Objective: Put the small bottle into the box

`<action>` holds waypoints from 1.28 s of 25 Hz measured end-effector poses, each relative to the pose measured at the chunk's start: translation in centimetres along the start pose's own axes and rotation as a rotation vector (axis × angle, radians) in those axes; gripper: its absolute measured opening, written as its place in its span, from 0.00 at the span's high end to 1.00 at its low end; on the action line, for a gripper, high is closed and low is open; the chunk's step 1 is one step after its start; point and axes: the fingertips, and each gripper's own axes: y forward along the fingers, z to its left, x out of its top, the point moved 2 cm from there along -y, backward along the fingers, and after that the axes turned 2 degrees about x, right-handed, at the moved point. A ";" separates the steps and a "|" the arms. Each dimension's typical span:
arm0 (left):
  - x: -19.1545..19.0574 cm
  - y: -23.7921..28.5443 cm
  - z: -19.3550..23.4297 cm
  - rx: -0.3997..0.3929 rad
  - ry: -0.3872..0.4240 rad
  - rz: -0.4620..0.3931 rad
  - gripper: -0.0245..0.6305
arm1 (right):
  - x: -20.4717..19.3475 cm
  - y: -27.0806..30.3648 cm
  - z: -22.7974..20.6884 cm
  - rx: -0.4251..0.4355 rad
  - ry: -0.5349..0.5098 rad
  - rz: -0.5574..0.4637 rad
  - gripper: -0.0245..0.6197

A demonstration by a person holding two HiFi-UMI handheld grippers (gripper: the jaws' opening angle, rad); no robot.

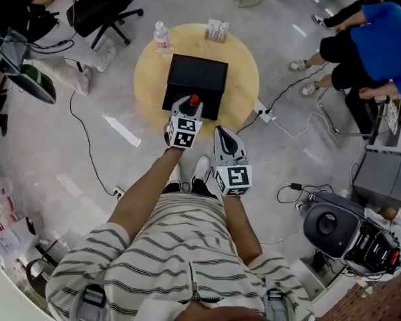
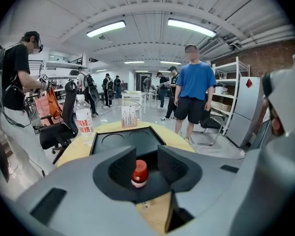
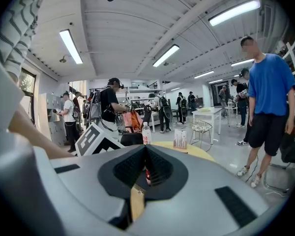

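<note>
1. Jaws of the left gripper (image 2: 146, 156) are spread apart; the small bottle (image 2: 139, 173), red-capped, is seen upright between them, with a gap on its right side.
2. The black box (image 2: 137, 137) lies just beyond those jaws on the round counter (image 2: 73, 154).
3. The right gripper (image 3: 146, 166) is kept with its jaws pressed together, nothing being held between them.

Red-capped small bottle (image 2: 139, 173), black box (image 1: 197, 79), tan table (image 1: 244, 65), grey-striped white shirt (image 1: 180, 246).
</note>
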 end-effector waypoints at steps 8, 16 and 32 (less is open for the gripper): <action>1.6 -3.1 0.1 0.010 -0.001 -0.073 0.78 | 0.4 -0.2 0.2 -0.001 -0.001 -0.019 0.95; 3.4 -7.9 -0.3 0.008 -0.006 -0.147 0.86 | 1.4 -0.8 1.1 0.007 -0.009 -0.053 0.95; 6.6 -14.1 -0.8 -0.027 0.043 -0.267 0.93 | 3.6 -1.2 1.3 0.015 -0.029 -0.100 0.95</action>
